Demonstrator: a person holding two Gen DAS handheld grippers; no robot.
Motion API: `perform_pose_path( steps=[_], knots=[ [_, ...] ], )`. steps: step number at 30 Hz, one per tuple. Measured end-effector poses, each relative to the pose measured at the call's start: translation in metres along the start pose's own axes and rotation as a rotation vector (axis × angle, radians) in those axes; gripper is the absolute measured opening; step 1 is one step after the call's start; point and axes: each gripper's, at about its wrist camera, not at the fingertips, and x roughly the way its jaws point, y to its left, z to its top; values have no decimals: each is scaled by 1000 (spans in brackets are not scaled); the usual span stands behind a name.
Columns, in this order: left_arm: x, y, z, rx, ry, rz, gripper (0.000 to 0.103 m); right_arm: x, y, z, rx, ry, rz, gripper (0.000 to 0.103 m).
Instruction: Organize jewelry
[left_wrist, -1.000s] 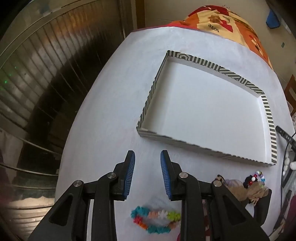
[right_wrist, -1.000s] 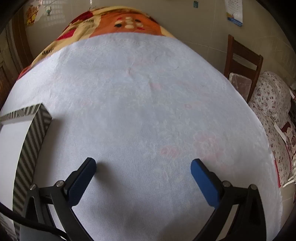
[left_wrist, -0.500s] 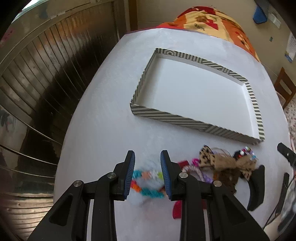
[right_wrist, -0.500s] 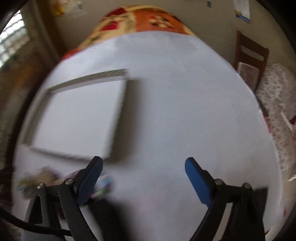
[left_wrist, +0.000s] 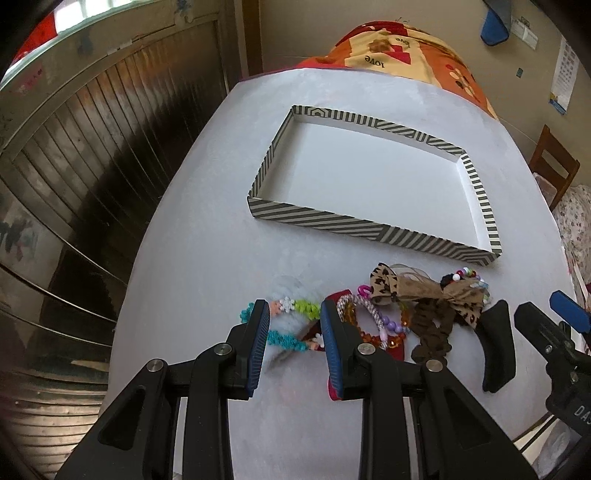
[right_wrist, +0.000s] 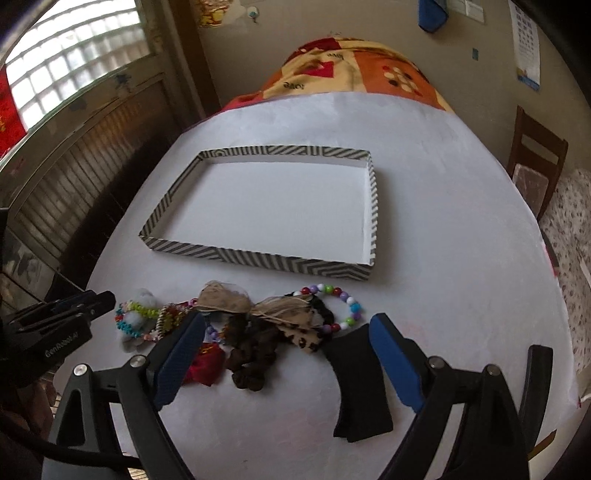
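A heap of jewelry lies on the white table in front of an empty striped tray. It holds a colourful flower bracelet, a braided bracelet, a leopard bow, a brown scrunchie, a beaded bracelet and a black curved clip. My left gripper hovers over the flower bracelet, jaws narrowly apart and holding nothing. My right gripper stands wide open above the scrunchie and bow, holding nothing.
A dark wood-panelled wall runs along the table's left edge. A patterned blanket covers the far end. A wooden chair stands off the right side. A red fabric piece lies at the heap's near side.
Both grippers have pulled back and risen, so the whole heap now shows. The right gripper swung left from bare cloth to over the heap. Neither gripper's jaw gap changed.
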Motion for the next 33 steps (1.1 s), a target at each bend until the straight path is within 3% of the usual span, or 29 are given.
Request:
perform_pose_path(
  steps=[33],
  knots=[
    [-6,0,-12,30,-13,-12,9,9,-6,-9,-22,9,-4,93]
  ],
)
